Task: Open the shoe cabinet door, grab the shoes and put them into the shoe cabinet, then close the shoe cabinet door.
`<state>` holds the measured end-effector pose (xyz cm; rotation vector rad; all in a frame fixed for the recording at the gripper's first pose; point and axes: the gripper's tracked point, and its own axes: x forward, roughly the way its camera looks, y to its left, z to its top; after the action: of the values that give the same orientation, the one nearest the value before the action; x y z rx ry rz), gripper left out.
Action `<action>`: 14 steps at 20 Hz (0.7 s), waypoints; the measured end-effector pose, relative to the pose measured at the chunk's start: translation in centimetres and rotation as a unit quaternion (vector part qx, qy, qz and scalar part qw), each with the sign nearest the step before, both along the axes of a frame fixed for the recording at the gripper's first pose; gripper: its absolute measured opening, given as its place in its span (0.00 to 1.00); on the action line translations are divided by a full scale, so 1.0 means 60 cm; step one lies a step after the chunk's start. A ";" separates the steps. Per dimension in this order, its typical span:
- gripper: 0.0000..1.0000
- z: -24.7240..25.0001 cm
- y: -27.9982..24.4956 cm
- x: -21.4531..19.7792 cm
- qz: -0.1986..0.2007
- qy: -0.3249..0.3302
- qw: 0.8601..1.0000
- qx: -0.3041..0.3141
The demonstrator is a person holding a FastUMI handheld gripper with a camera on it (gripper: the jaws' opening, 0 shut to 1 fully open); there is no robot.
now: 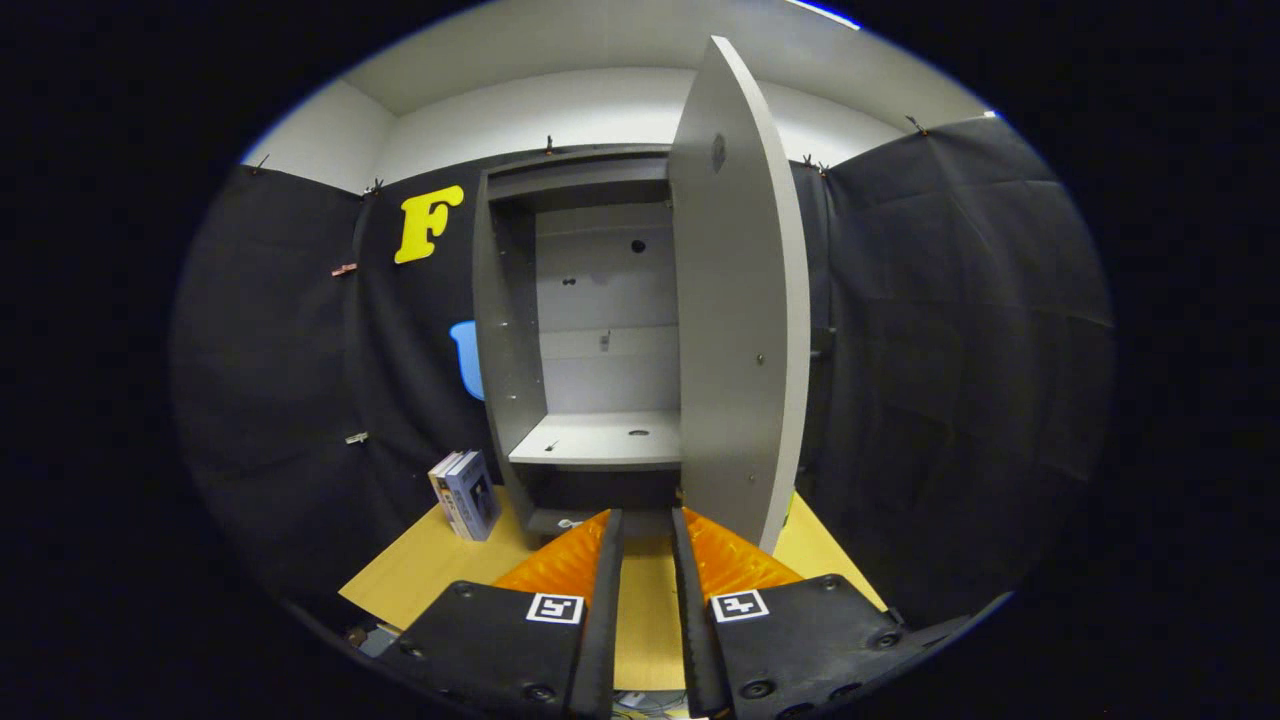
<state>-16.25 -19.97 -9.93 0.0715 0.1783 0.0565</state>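
A grey shoe cabinet [510, 330] stands on the wooden table [420, 575] against the booth wall. Its door [740, 300] is swung wide open toward me on the right side, edge-on to my view. Inside, a grey shelf [600, 440] is bare, with a dark lower compartment [600, 495] beneath it. My gripper [645, 520] hovers low over the table just in front of the cabinet's base, near the door's bottom corner. Its fingers are open by a narrow gap, with only tabletop showing between them.
A small stack of upright boxes or books [465, 495] stands on the table left of the cabinet. Black cloth walls close in on the left, the back and the right. The table's front left edge [370, 605] lies close to my fingers.
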 end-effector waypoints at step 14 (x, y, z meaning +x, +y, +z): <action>0.32 -0.439 0.236 0.099 0.096 0.161 0.982 -0.015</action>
<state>-10.33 -5.79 -36.28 0.0330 0.5091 0.2360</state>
